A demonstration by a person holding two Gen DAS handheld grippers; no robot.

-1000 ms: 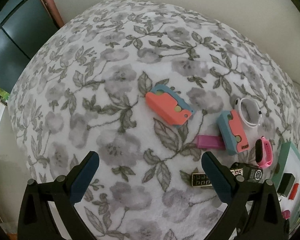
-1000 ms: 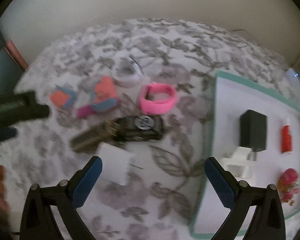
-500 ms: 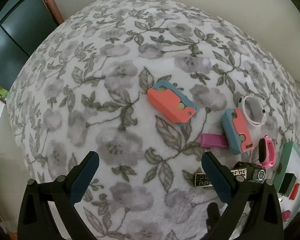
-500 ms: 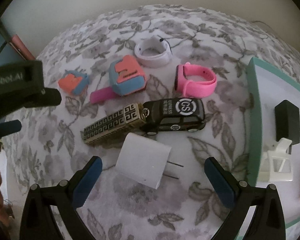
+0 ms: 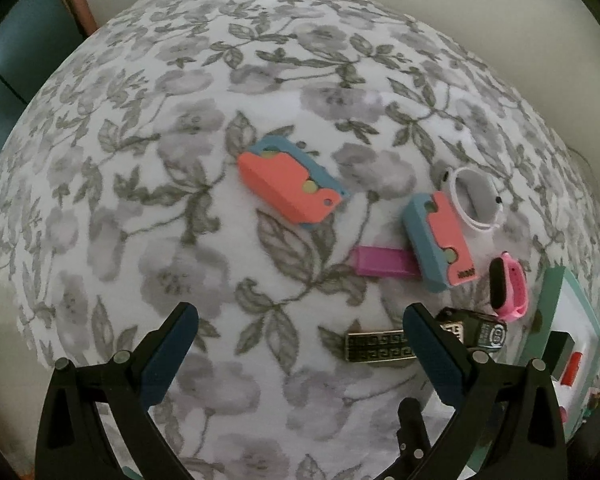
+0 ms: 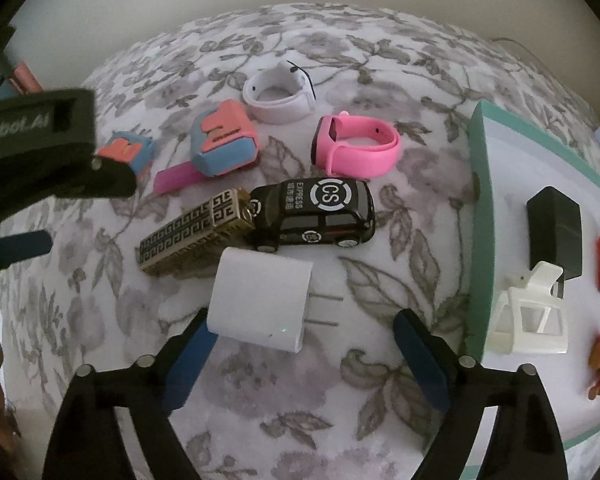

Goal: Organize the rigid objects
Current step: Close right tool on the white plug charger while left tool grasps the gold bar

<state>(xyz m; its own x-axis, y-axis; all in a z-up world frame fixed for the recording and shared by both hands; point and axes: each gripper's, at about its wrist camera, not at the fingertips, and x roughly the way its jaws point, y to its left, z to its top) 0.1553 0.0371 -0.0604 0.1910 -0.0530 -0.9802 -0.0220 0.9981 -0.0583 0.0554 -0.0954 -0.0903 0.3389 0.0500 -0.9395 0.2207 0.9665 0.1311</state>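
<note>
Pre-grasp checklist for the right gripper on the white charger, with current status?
1. White charger between the right gripper fingers: ok, jaws closing, pads not yet pressing.
2. Prongs pointing at the right finger, so the squeeze may land on them: not ok.
3. Toy car and brass bar outside the jaws: ok.
4. Bare spot in the tray: ok.
5. Left gripper open, empty, off to the side: ok.

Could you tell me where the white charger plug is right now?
In the right wrist view, the white charger plug lies on the floral cloth, just below the black toy car.
</note>
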